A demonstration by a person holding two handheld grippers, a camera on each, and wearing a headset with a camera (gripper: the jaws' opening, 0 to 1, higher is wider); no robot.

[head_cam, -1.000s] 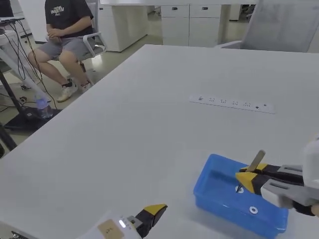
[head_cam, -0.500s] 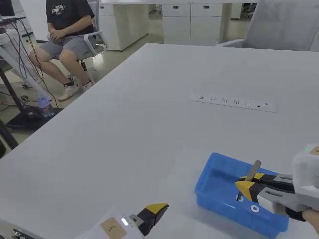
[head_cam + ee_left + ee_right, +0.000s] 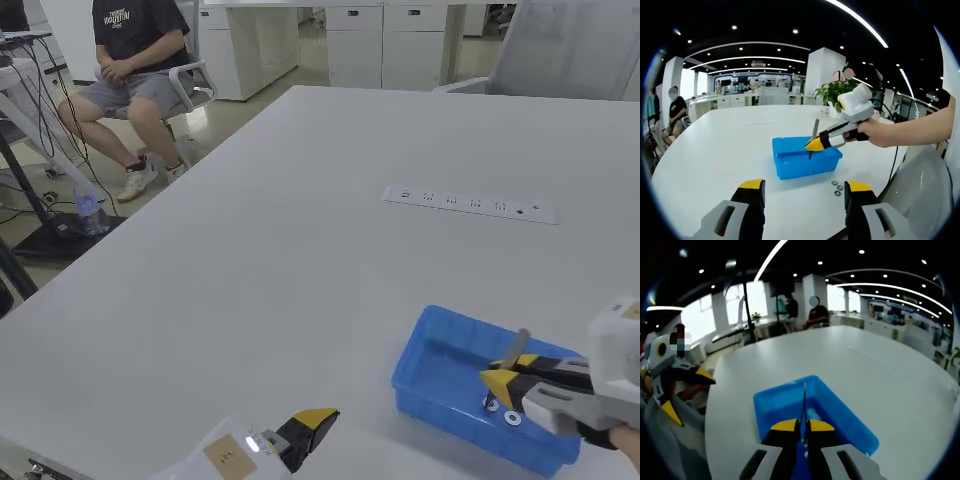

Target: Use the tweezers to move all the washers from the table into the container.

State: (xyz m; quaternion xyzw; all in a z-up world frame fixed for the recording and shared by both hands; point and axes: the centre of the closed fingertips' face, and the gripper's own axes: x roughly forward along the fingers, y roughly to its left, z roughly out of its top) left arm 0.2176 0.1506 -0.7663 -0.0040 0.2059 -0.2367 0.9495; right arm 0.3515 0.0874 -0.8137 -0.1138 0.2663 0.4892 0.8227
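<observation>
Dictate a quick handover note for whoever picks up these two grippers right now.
Right gripper: shut on the tweezers, with their tips down inside the blue container. I cannot tell whether they hold a washer.
Left gripper: open and empty, above the table, apart from the container.
Done: two washers seem to lie in the container by the tweezer tips.
Left: a few loose washers lie on the table beside the container. Move each one in with the tweezers.
</observation>
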